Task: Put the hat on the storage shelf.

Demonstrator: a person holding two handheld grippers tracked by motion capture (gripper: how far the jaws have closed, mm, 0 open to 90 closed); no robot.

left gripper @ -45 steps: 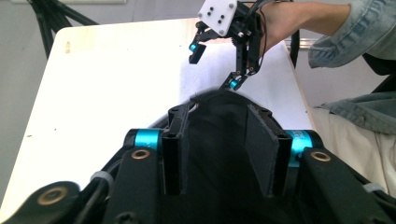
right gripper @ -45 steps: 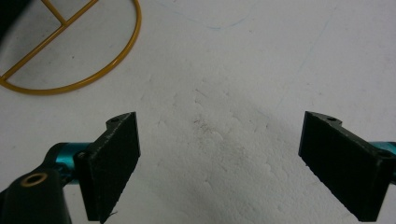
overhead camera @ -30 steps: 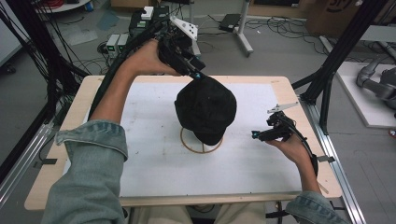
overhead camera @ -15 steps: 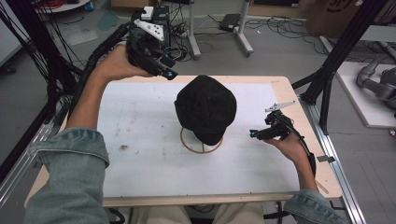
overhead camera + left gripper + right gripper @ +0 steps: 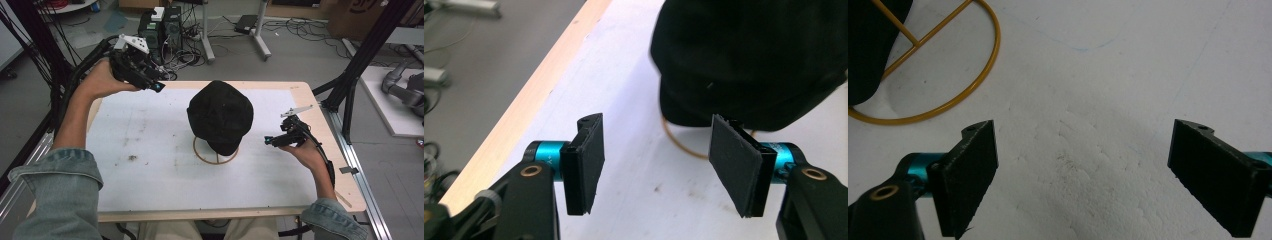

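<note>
Pulled back and lifted, the left gripper (image 5: 159, 86) has left the black cap (image 5: 220, 116) it was touching a second ago and now hangs over the far left corner of the table (image 5: 125, 200), well apart from the cap. Its fingers (image 5: 589, 157) stand wide apart with nothing between them; in the left gripper view the cap lies beyond and to the right of the right-hand finger, with the stand's rim just behind it.

Meanwhile the right gripper (image 5: 270, 140) has barely shifted. It sits low over the white tabletop, near the cap's right side, its fingers (image 5: 973, 165) spread wide and empty; the gold wire stand (image 5: 943, 75) lies up and to the left of its left finger.

Draped over that stand near the middle of the table, the cap sits with its brim drooping toward the person. With both grippers off it and open, the placing looks finished; I judge the hands to be retreating rather than reaching in again.
</note>
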